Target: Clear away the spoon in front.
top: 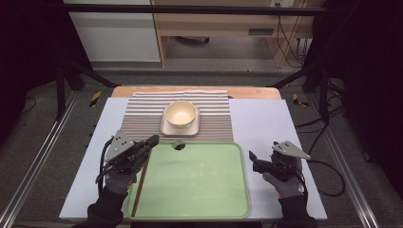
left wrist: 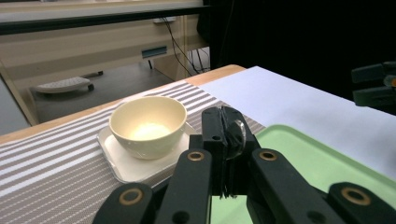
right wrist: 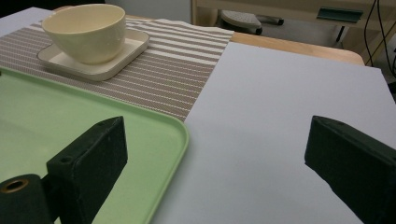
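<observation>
Your left gripper (top: 153,140) is clamped shut on a spoon (left wrist: 235,133), held at the green tray's (top: 199,190) upper left edge. In the left gripper view the spoon shows as a thin, shiny, clear-looking piece squeezed edge-on between the black jaws; its full shape is hidden by them. In the high view a small dark rounded shape (top: 178,144) sits at the tray's far rim, just beyond your jaw tips. A brown stick (top: 140,183) lies along the tray's left edge under your hand. Ahead, a cream bowl (top: 180,114) stands upright on a square cream plate (top: 167,128) on the striped mat (top: 216,118). Your right gripper (top: 252,158) hangs over the white sheet (top: 266,118), just right of the tray, jaws spread wide with nothing between them.
</observation>
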